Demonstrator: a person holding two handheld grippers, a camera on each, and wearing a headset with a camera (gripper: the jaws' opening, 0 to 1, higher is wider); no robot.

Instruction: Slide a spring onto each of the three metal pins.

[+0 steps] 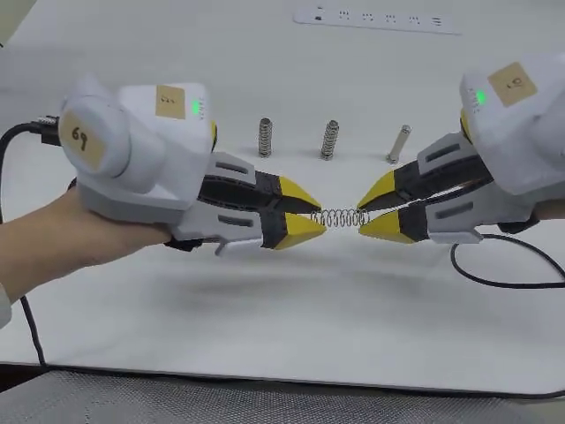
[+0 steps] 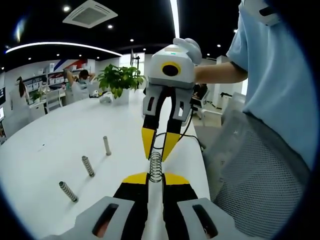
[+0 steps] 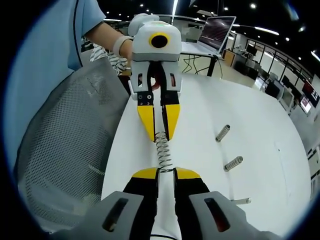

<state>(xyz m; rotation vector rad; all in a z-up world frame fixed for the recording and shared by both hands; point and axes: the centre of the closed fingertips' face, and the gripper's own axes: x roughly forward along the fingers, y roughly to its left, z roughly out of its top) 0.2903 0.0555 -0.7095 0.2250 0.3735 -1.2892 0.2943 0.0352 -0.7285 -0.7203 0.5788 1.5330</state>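
White bench (image 1: 265,300), one spring (image 1: 342,215) gripped.
Left gripper (image 1: 320,217), right gripper (image 1: 362,216) pinch its ends; pin (image 1: 399,144) at one o'clock.

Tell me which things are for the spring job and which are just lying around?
For the job:
loose spring, held between left gripper and right gripper
bare pin
left spring-covered pin
middle spring-covered pin

Just lying about:
power strip
potted plant
laptop

A coiled metal spring (image 1: 342,216) bridges the left gripper (image 1: 320,216) and right gripper (image 1: 362,218) above the white tabletop (image 1: 265,300). Behind them stand two spring-covered metal pins (image 1: 329,140), with a bare metal pin (image 1: 399,144) nearest the right gripper.
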